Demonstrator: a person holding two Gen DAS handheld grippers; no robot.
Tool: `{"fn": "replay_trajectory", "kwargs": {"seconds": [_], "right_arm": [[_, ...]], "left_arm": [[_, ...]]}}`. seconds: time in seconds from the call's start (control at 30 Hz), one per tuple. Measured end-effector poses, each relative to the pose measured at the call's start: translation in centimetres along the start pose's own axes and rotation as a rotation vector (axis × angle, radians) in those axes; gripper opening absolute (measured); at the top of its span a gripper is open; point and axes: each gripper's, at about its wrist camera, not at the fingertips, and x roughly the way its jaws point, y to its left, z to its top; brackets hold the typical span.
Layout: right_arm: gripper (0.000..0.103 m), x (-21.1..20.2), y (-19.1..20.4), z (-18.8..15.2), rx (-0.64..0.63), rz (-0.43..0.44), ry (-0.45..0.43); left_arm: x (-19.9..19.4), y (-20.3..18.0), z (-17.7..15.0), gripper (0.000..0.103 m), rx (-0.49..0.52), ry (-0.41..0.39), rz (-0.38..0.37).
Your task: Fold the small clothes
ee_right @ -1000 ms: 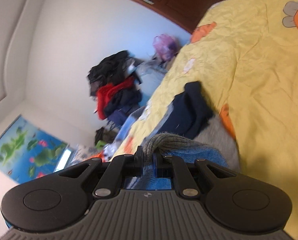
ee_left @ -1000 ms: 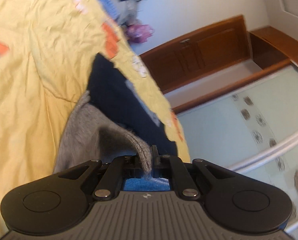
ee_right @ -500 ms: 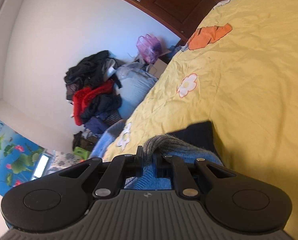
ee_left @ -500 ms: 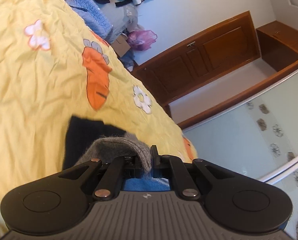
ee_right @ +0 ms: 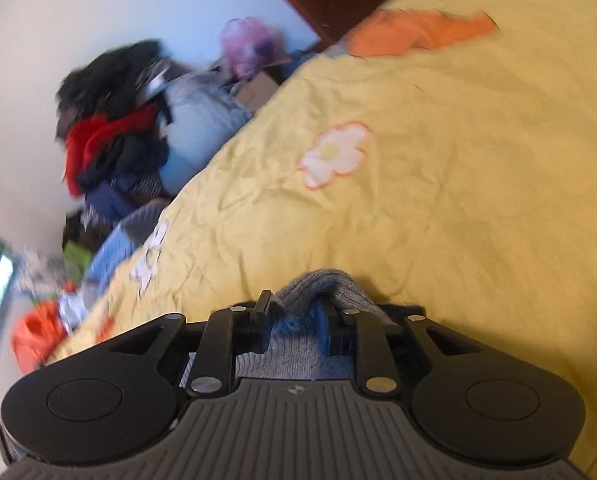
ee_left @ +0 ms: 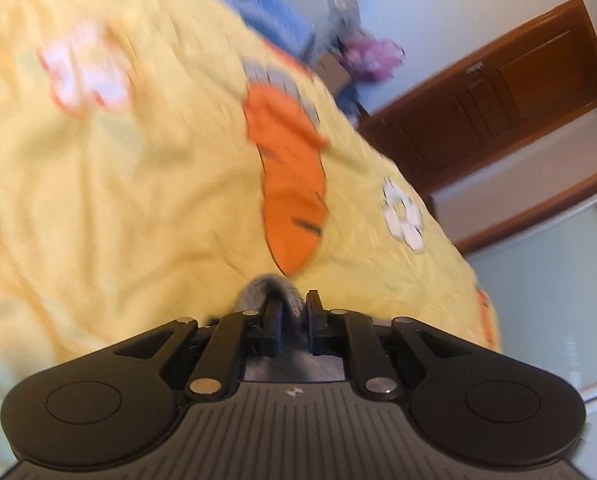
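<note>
A small grey knit garment (ee_left: pixel 258 288) with a blue part (ee_right: pixel 294 320) lies bunched on the yellow bed cover (ee_left: pixel 138 200) right at both grippers. My left gripper (ee_left: pixel 292 300) has its jaws opening. A grey fold drapes over one finger and hangs loose in the gap. My right gripper (ee_right: pixel 294 304) is also opening, with the grey and blue knit (ee_right: pixel 322 280) lying slack between its parted fingers. Most of the garment is hidden under the gripper bodies.
The bed cover (ee_right: pixel 458 200) has carrot (ee_left: pixel 294 192) and flower prints. A heap of dark and red clothes (ee_right: pixel 114 128) and a pink bag (ee_left: pixel 372 58) stand by the wall past the bed. A brown wooden cabinet (ee_left: pixel 498 100) lies to the right.
Both grippers swept forward across the bed with the grey garment. The dark navy cloth has dropped out of view. Both pairs of jaws, earlier pinched on the knit, now stand apart.
</note>
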Motion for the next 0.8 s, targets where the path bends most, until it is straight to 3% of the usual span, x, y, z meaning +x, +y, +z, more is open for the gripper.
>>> {"fn": "replay_trajectory", "kwargs": {"seconds": [0.03,0.07,0.1,0.17,0.2,0.23,0.27,0.3,0.33,0.4,0.47,0.53,0.57,0.63,0.7,0.73,0.8], "right_arm": [[0.038,-1.2,1.0,-0.2,-0.073,-0.014,-0.037],[0.056,-2.6,2.0,-0.5,-0.152,-0.029,-0.083],[0.071,-3.9,2.8,-1.0,-0.228,-0.03,-0.127],[0.088,-5.8,4.3,-2.2,-0.402,-0.035,-0.201],[0.09,-6.1,5.0,-2.8,-0.485,-0.038,-0.203],[0.087,-5.9,5.5,-3.3,-0.548,-0.042,-0.163],[0.076,-5.5,5.6,-3.5,-0.559,-0.044,-0.112],[0.058,-5.0,5.5,-4.0,-0.551,-0.03,-0.058],[0.048,-4.5,5.3,-4.5,-0.548,-0.015,-0.016],[0.045,-3.8,5.1,-5.9,-0.585,-0.047,0.021],[0.047,-2.7,5.0,-7.5,-0.668,-0.119,0.09],[0.055,-4.1,5.0,-7.9,-0.689,-0.126,0.073],[0.058,-5.0,4.8,-7.5,-0.65,-0.129,0.085],[0.061,-8.3,3.9,-6.7,-0.59,-0.077,0.08],[0.09,-11.9,1.9,-6.5,-0.512,-0.015,0.078],[0.094,-13.3,0.8,-6.6,-0.454,0.008,0.092],[0.091,-15.2,-1.6,-7.2,-0.357,0.044,0.158]], "left_arm": [[-1.5,-0.7,-0.1,0.037,0.048,-0.057,0.048],[-3.1,-1.8,-0.4,0.08,0.112,-0.125,0.103],[-4.8,-2.9,-1.0,0.103,0.162,-0.188,0.134],[-7.8,-4.9,-2.8,0.103,0.252,-0.282,0.079],[-8.5,-5.9,-3.9,0.103,0.282,-0.283,0.054],[-8.6,-6.6,-5.0,0.103,0.293,-0.245,0.016],[-7.9,-7.1,-6.2,0.103,0.287,-0.18,-0.024],[-7.1,-7.2,-7.7,0.103,0.279,-0.125,-0.042],[-6.1,-7.4,-9.2,0.103,0.299,-0.094,-0.029],[-4.3,-7.1,-12.1,0.103,0.391,-0.084,0.042],[-2.9,-5.4,-13.4,0.103,0.408,-0.046,0.108],[-4.5,-4.7,-13.6,0.103,0.446,-0.085,0.112],[-6.0,-4.5,-13.4,0.103,0.405,-0.086,0.105],[-9.8,-3.2,-12.7,0.103,0.294,-0.08,-0.011],[-13.6,-1.7,-12.7,0.103,0.209,-0.062,-0.119],[-14.8,-0.9,-12.8,0.103,0.169,-0.035,-0.146],[-16.0,1.3,-13.3,0.103,0.077,0.039,-0.198]]}}
